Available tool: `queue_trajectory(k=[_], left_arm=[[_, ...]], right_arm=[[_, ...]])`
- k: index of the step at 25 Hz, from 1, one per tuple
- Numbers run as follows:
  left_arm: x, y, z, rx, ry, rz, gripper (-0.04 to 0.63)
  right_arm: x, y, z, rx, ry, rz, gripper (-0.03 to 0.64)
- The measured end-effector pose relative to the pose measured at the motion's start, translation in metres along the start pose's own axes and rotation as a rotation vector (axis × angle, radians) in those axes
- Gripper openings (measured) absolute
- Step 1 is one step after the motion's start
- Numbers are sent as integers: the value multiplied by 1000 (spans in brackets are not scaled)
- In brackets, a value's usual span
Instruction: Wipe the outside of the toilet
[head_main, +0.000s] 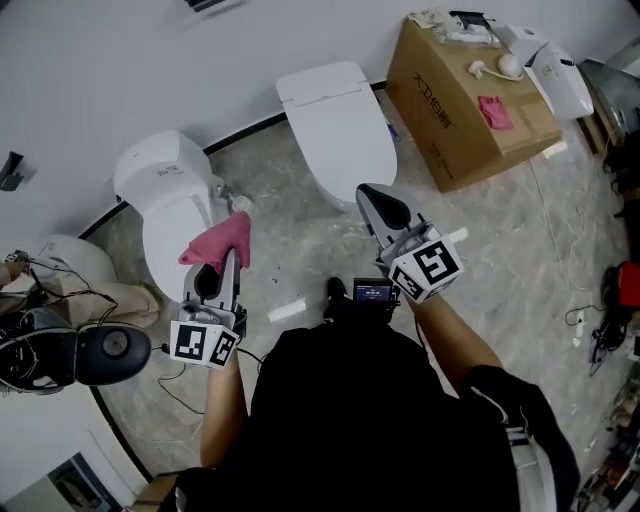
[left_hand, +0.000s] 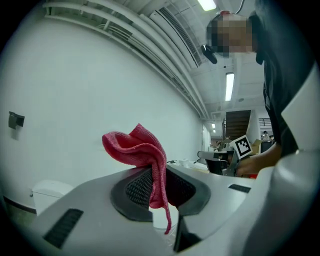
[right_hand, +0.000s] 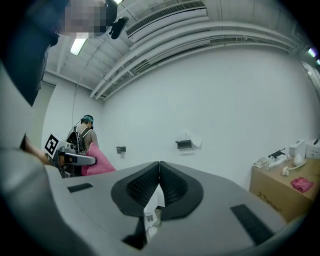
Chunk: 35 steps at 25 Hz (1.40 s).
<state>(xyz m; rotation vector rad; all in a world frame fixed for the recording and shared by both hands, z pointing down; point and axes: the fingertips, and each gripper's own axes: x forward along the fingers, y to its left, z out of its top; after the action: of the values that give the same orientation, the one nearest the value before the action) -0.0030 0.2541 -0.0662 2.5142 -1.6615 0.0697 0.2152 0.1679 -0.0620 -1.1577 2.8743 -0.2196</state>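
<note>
Two white toilets stand against the wall: a round one (head_main: 170, 195) at left and a squarer one (head_main: 335, 125) in the middle. My left gripper (head_main: 227, 262) is held over the round toilet's front edge and is shut on a pink cloth (head_main: 220, 242), which bunches above the jaws. In the left gripper view the cloth (left_hand: 140, 150) is pinched in my left gripper (left_hand: 155, 187), with an end hanging down. My right gripper (head_main: 372, 195) hovers over the floor near the squarer toilet. Its jaws are shut and empty, as my right gripper (right_hand: 159, 175) shows in its own view.
A cardboard box (head_main: 470, 100) stands at the right with small items and a second pink cloth (head_main: 495, 112) on top. Cables and dark equipment (head_main: 60, 350) lie at the left. A wall bracket (right_hand: 184, 144) and another person (right_hand: 85, 132) show in the right gripper view.
</note>
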Motion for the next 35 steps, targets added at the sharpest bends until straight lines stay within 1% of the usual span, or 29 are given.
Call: queue_trajectory(k=[3,5,8,13,16,19,21,23,26,29,32,35], left_arm=[[-14,-10,-14,21,7,-6,69],[-31,-17,-20,-3,5,-8,69],[-64,-29,-33,-31,5,12,69],[-125,-37,-64,-70,21,45,69],[-152,-49,-81,-74,36,26,69],[-166,-65,-92,-128,34,-22,69],[-168,-78,-90,-148,27,-59,69],[-166,-86,-81,-119,9,-77,69],[-157,-92,-63,-70,-18,-85,69],[-146,-102,-53,-49,-25,-95,69],[-128,-117,-48,-47,-24,-114,69],[-110,-142,-45,-44,-13,-150,69]], right_arm=[[-16,16,-9,-5,17,-12,32],[-30,34,-13,-22,37,-1,32],[-57,68,-17,-39,55,9,32],[-96,116,-38,-7,88,-16,32],[-120,136,-51,-7,127,-27,32],[-141,148,-60,-6,157,-23,32],[-150,151,-62,-4,165,-21,32],[-153,152,-61,-19,164,-16,32],[-152,150,-53,-46,141,-3,32],[-155,146,-45,-61,114,15,32],[-164,130,-39,-57,104,26,32],[-180,109,-36,-30,91,7,32]])
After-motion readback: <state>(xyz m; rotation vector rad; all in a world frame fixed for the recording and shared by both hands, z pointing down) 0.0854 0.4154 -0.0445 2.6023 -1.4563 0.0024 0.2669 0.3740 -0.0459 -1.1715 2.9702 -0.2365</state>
